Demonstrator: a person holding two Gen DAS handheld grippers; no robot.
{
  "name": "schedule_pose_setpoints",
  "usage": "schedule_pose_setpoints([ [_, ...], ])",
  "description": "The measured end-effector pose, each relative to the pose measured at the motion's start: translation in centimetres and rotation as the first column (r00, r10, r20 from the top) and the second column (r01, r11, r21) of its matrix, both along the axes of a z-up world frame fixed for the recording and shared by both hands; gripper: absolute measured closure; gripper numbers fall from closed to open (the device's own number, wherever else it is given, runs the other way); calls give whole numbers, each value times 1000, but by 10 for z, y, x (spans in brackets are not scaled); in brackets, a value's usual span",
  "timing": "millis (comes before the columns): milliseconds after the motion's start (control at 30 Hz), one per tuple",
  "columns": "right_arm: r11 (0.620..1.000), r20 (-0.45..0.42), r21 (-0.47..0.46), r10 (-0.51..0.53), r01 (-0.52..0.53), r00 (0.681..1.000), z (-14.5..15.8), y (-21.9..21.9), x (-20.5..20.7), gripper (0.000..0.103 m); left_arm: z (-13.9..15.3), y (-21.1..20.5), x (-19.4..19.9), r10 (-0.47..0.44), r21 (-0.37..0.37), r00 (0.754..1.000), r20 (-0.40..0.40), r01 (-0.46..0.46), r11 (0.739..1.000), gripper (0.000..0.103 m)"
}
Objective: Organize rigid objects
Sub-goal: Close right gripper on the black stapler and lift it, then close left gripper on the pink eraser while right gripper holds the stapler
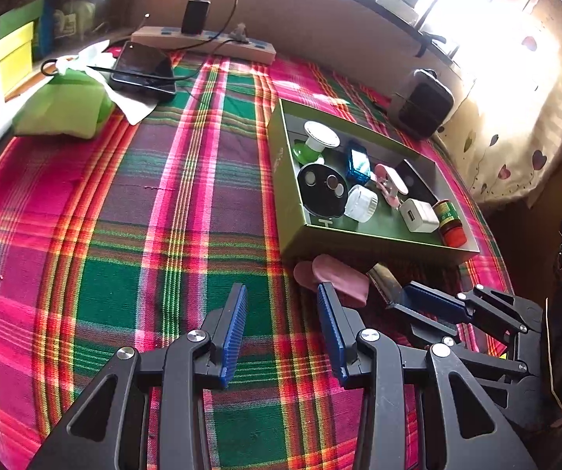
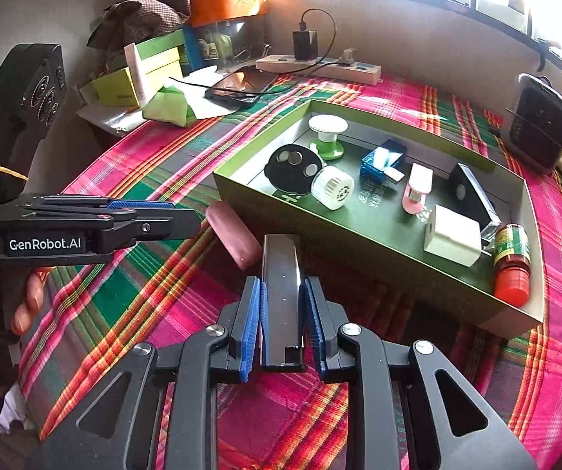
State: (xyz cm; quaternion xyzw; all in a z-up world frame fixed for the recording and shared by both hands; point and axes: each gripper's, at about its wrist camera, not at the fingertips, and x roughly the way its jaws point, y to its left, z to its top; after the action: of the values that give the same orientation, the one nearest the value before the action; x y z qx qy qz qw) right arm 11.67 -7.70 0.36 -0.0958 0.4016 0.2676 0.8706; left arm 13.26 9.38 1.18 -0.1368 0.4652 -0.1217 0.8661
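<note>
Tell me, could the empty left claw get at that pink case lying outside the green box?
Probably yes. The left claw is open and holds nothing, and the pink case lies on the cloth right by its tips, with nothing between them.

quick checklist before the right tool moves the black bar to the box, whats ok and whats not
1. Right tool shut on the black bar: ok, pads press both sides.
2. Bar clear of the cloth: cannot tell, its underside is hidden.
3. Free spot in the green box: ok, bare floor shows near the front wall, between the white cylinder and the white charger.
4. Left tool out of the path: ok, open, holding nothing, off to the side.
5. Pink case in the way: not ok, it lies right beside the bar's far end, before the box.
</note>
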Motion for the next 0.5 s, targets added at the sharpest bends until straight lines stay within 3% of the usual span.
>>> schedule_pose_setpoints([
  [500, 998, -54, 42, 58, -56, 997, -4, 10, -11, 79, -1, -6, -7, -19, -16, 1000, -9, 19, 1000, 67],
])
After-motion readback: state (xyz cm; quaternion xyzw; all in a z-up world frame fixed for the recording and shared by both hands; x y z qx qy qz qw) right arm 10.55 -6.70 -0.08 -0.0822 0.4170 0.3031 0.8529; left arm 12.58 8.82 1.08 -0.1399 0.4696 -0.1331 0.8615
